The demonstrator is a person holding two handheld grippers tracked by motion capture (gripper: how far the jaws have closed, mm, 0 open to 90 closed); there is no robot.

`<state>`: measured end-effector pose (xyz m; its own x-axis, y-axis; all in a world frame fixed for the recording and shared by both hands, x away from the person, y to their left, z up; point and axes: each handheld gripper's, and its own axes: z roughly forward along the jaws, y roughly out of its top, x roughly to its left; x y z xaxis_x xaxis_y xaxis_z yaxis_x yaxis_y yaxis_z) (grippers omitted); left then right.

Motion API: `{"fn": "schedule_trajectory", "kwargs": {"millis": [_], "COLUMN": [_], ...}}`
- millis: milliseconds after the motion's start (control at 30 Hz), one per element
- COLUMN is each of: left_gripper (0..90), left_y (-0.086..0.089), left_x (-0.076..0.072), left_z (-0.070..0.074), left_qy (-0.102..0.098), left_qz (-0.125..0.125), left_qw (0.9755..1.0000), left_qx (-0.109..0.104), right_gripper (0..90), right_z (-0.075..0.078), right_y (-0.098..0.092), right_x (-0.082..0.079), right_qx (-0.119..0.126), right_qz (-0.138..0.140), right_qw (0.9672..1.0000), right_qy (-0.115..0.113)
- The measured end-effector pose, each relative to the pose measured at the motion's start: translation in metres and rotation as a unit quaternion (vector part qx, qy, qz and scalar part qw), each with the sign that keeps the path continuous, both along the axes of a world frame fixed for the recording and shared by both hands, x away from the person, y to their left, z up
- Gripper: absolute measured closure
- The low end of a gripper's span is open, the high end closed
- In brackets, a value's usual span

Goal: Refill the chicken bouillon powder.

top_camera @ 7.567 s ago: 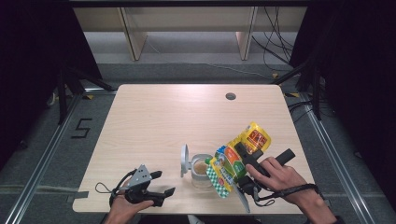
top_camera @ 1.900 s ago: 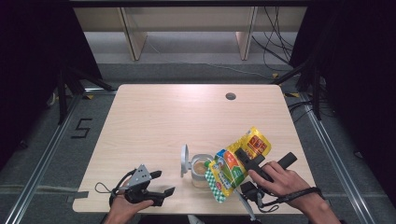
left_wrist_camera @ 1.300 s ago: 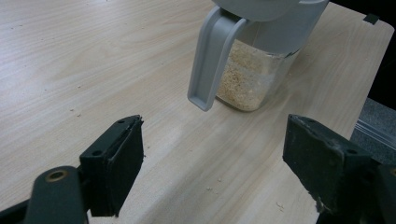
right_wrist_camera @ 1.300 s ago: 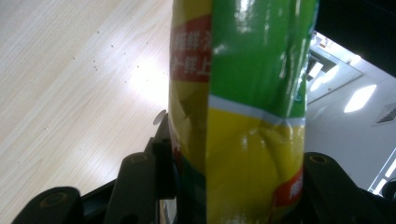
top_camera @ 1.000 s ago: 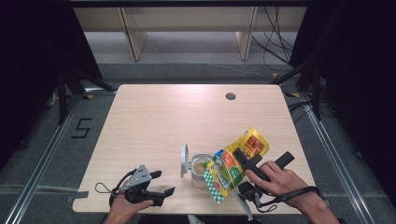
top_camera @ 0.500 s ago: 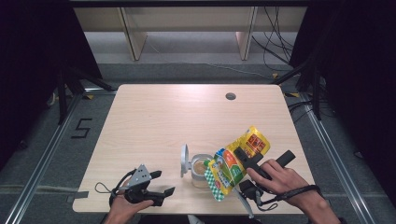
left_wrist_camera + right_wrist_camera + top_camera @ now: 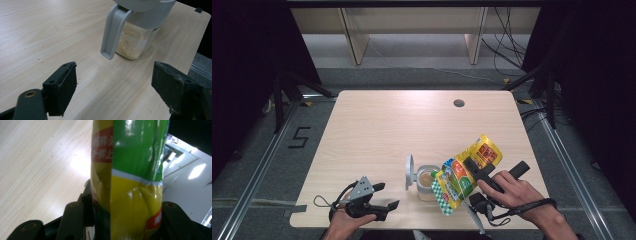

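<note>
In the high view, a clear jar with pale grain inside is standing near the front edge of the tabletop, and its grey lid is standing open on the jar's left side. The right gripper is holding a colourful snack bag just to the right of the jar. The bag is tilting, and its lower corner is hanging beside the jar's mouth and overlapping the jar's right edge. The right hand is gripping the handle, farther right of the jar. The left gripper is resting well to the left of the jar, close to the front edge, in the left hand.

In the left gripper view, the fingers are standing released, wide apart, with bare tabletop between them. The jar is sitting ahead of them, with its grey lid tab hanging down on its left side. Small crumbs are lying on the wood in front of the jar.

In the right gripper view, the fingers are clenching on the snack bag from both sides. The bag is rising upright between them, yellow below and green above, with a red label on its left.
</note>
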<state>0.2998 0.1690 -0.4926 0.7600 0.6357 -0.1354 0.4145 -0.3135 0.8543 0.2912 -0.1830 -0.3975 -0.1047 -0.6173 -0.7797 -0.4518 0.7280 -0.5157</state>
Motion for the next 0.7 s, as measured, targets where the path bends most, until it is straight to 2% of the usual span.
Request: {"fn": "schedule_trajectory", "kwargs": {"millis": [33, 67, 100, 167, 200, 433, 567, 600, 667, 700], "left_gripper": [19.8, 19.8, 19.8, 19.8, 19.8, 19.8, 19.8, 19.8, 19.8, 19.8], "left_y": [-0.0006, 0.0001, -0.0011, -0.0012, -0.0003, -0.0008, -0.0008, -0.0011, -0.0012, -0.0003], "left_x": [-0.0002, 0.0001, -0.0002, -0.0002, 0.0, -0.0002, 0.0, 0.0, -0.0001, 0.0001], "left_z": [-0.0002, 0.0, -0.0004, -0.0007, -0.0003, -0.0005, -0.0004, -0.0006, -0.0007, -0.0003], "left_qy": [0.0, 0.0, 0.001, 0.002, 0.001, 0.003, 0.001, 0.001, 0.001, 0.001], "left_qz": [0.001, -0.001, 0.003, 0.003, 0.001, 0.002, 0.002, 0.003, 0.003, 0.001], "left_qw": [1.0, 1.0, 1.0, 1.0, 1.0, 1.0, 1.0, 1.0, 1.0, 1.0], "left_qx": [-0.004, 0.001, -0.007, -0.007, -0.001, -0.003, -0.004, -0.007, -0.007, 0.0], "right_gripper": [58.1, 58.1, 58.1, 58.1, 58.2, 58.3, 58.3, 58.3, 58.4, 58.4], "right_z": [0.0001, -0.002, -0.0014, -0.002, -0.0023, -0.003, -0.0028, -0.0006, -0.0005, -0.0005], "right_y": [-0.0001, -0.0014, -0.0015, -0.0021, -0.0026, -0.0029, -0.0026, -0.0015, -0.0014, -0.0014], "right_x": [-0.0003, -0.0019, -0.0016, -0.0018, -0.002, -0.003, -0.0031, -0.0015, -0.0014, -0.0014], "right_qx": [-0.003, 0.012, 0.008, 0.009, 0.01, 0.018, 0.016, -0.003, -0.002, -0.002], "right_qz": [0.003, -0.008, -0.005, -0.007, -0.006, -0.008, -0.008, 0.007, 0.007, 0.007], "right_qw": [1.0, 0.9999, 0.9999, 0.9999, 0.9999, 0.9998, 0.9998, 1.0, 1.0, 1.0], "right_qy": [-0.003, 0.003, 0.003, 0.005, 0.004, 0.003, 0.003, -0.003, -0.001, -0.001]}}
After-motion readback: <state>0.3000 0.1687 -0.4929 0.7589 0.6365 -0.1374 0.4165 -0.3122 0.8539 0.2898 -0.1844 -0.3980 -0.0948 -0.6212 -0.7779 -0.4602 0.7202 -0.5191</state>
